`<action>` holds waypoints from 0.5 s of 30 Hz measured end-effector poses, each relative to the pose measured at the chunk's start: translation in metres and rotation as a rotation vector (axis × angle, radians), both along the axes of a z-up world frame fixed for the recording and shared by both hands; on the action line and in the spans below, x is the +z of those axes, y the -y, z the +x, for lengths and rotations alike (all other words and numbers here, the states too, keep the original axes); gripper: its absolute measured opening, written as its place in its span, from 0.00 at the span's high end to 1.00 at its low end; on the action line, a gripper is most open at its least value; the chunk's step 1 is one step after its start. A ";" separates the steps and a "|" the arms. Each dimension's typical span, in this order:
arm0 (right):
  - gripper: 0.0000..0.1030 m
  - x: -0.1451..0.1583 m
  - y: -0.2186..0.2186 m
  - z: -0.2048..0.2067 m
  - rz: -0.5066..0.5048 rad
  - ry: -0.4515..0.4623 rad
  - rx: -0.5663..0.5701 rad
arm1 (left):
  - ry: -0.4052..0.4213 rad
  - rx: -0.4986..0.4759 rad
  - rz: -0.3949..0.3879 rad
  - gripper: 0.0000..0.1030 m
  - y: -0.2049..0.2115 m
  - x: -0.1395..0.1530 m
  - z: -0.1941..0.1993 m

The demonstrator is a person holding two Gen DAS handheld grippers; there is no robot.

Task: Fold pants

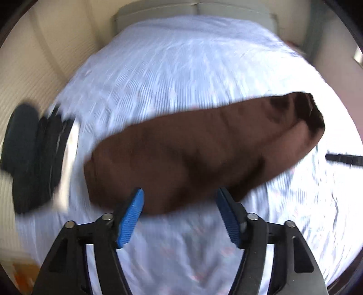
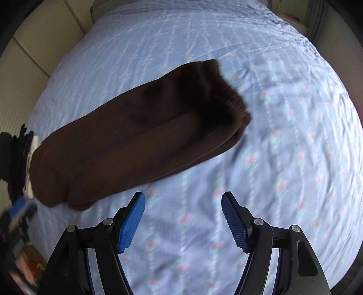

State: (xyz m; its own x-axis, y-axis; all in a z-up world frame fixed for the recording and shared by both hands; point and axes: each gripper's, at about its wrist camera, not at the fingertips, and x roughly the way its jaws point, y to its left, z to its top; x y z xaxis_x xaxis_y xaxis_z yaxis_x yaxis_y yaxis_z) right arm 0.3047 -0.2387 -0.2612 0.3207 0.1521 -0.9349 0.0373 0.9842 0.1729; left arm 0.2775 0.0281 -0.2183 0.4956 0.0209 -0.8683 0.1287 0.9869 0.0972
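Note:
The dark brown pants (image 1: 192, 154) lie folded lengthwise on the bed, legs stacked, waistband at the far right end (image 2: 229, 106). In the left wrist view my left gripper (image 1: 180, 199) is open and empty, hovering over the near edge of the pants. In the right wrist view the pants (image 2: 127, 140) stretch from lower left to upper right. My right gripper (image 2: 183, 204) is open and empty above the sheet, just beside the pants' near edge. The left gripper (image 2: 20, 208) shows blurred at the left edge of that view.
A pale blue floral bedsheet (image 2: 283, 140) covers the bed. A pile of dark clothes (image 1: 34, 158) sits at the bed's left edge. A cream wall runs along the left, and a headboard (image 1: 192, 9) stands at the far end.

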 end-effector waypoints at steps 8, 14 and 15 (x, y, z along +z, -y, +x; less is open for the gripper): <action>0.32 -0.008 -0.084 -0.016 0.125 -0.063 0.014 | -0.060 -0.330 0.045 0.34 -0.040 -0.001 0.124; 0.32 -0.016 -0.131 -0.018 0.150 -0.107 0.041 | -0.250 -0.486 0.132 0.35 -0.021 -0.063 0.154; 0.32 -0.018 -0.137 -0.020 0.153 -0.113 0.037 | -0.254 -0.501 0.140 0.36 -0.021 -0.068 0.155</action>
State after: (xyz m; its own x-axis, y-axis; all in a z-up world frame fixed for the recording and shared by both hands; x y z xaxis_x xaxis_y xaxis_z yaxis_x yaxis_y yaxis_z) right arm 0.2849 -0.1022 -0.2791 0.2064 0.3048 -0.9298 0.0294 0.9479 0.3172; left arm 0.4320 0.0490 -0.2860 0.2506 -0.0398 -0.9673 0.6136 0.7794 0.1269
